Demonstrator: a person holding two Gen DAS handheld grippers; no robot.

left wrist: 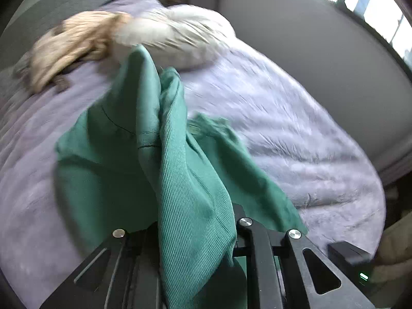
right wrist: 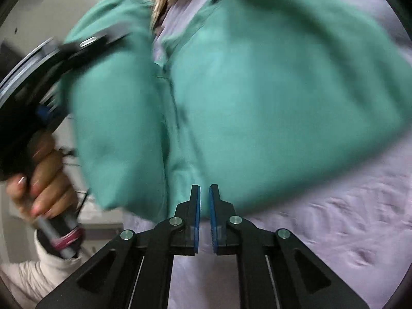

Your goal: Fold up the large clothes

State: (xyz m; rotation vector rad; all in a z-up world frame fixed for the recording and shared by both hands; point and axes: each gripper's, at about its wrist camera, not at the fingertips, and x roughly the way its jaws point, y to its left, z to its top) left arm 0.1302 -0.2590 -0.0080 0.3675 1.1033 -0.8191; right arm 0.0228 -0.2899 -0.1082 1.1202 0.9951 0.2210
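A green garment (left wrist: 144, 139) lies partly on a lilac bedspread (left wrist: 283, 118). My left gripper (left wrist: 195, 244) is shut on a bunched fold of it, and the cloth drapes over and hides the fingertips. In the right wrist view the same green garment (right wrist: 257, 97) spreads wide over the bedspread (right wrist: 322, 219), blurred by motion. My right gripper (right wrist: 204, 200) hovers at its near edge, its blue pads (right wrist: 197, 219) a narrow gap apart with nothing between them. The left gripper's body (right wrist: 38, 82) shows there at the left, held in a hand, with green cloth hanging from it.
A white pillow (left wrist: 180, 36) and a beige garment (left wrist: 69, 43) lie at the far end of the bed. A grey wall (left wrist: 309, 38) runs along the bed's right side, with a window (left wrist: 373, 2) above. The bed edge shows at lower left in the right wrist view.
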